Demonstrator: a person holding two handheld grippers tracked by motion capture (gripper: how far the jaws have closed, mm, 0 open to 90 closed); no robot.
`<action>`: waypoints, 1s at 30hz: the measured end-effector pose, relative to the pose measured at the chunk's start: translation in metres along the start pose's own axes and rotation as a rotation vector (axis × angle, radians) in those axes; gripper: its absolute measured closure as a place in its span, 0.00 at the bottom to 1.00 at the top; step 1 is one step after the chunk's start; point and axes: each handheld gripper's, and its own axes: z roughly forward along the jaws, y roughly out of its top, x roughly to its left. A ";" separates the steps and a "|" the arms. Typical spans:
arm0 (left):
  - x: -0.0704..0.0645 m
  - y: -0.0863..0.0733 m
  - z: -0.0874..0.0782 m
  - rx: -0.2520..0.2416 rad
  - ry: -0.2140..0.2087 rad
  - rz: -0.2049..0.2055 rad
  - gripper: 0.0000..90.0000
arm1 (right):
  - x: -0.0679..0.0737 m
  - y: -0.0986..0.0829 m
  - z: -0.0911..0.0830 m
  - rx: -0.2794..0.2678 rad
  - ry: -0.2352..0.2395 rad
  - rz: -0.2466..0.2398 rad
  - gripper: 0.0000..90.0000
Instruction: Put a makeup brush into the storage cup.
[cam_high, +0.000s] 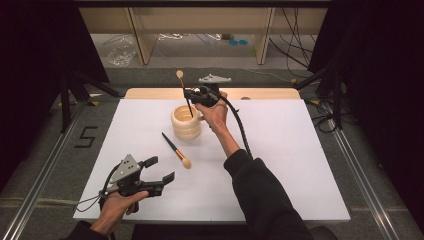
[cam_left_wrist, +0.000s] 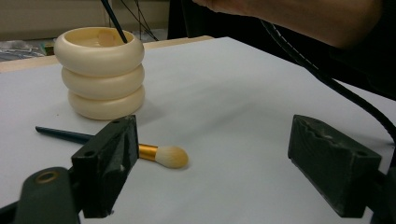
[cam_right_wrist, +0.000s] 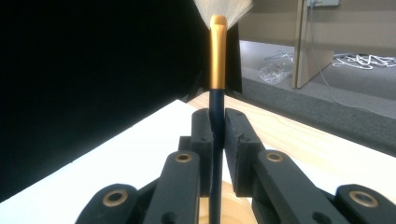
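Observation:
A cream ribbed cup (cam_high: 186, 122) stands on the white board, also close in the left gripper view (cam_left_wrist: 100, 72). My right gripper (cam_high: 190, 95) hovers just above the cup, shut on a dark-handled brush (cam_high: 184, 92). That brush stands upright with its bristles up, its gold ferrule (cam_right_wrist: 217, 56) above the closed jaws and its handle end inside the cup. A second brush (cam_high: 176, 150) lies flat on the board in front of the cup, pale bristles (cam_left_wrist: 172, 156) toward me. My left gripper (cam_high: 161, 169) rests low at the near left, open and holding nothing (cam_left_wrist: 219, 168).
The white board (cam_high: 280, 165) covers a wooden table whose far edge (cam_high: 150, 93) shows behind it. The right gripper's cable (cam_high: 242, 127) trails along the forearm. Shelving legs and loose cables sit on the floor beyond. Metal rails flank the table.

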 end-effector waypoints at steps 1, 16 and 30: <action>0.000 0.000 0.000 0.000 0.000 0.001 0.18 | 0.000 0.000 0.000 0.005 -0.005 -0.005 0.93; 0.000 0.000 0.000 0.000 -0.002 0.001 0.18 | 0.002 -0.010 0.005 0.032 0.010 -0.001 0.92; 0.000 0.000 0.000 0.009 0.000 0.018 0.18 | -0.002 -0.025 0.008 0.058 0.007 -0.004 0.81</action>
